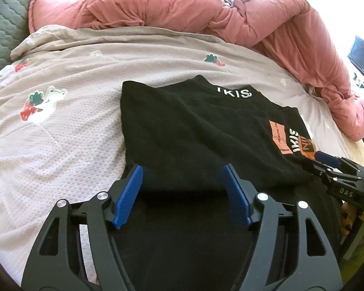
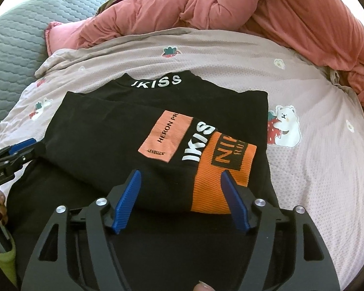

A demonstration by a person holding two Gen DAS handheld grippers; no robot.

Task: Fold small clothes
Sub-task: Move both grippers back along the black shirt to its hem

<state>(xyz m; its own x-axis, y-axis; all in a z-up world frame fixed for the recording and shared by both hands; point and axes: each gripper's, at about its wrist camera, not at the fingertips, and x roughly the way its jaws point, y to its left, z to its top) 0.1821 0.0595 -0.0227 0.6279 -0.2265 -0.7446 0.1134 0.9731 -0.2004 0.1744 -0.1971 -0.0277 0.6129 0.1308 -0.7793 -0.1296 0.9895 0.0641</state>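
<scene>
A black top point(image 1: 194, 131) lies folded on a bed, on a pale pink bedspread point(image 1: 60, 126) printed with bears and strawberries. Its collar, lettered in white, points away from both cameras, and a folded layer bearing a peach patch point(image 2: 166, 137), white letters and an orange ribbed band point(image 2: 220, 174) lies across the front of the garment on its right side. The left gripper point(image 1: 182, 177) hovers at the near edge of the top on its plain black side, its jaws spread wide with the blue pads standing apart over the fabric and pressing on nothing. The right gripper point(image 2: 182, 181) sits at the near edge on the printed side, its jaws likewise spread, the pads apart on either side of the near fold where the black cloth meets the orange band, with no pinch on it. In each wrist view the other gripper shows at the picture's edge, just beside the near edge of the top, with a person's fingers around its handle. A rumpled salmon-pink quilt point(image 1: 267, 19) is heaped along the far side of the bed, and a grey quilted cover point(image 2: 17, 36) lies beyond it at the left.
</scene>
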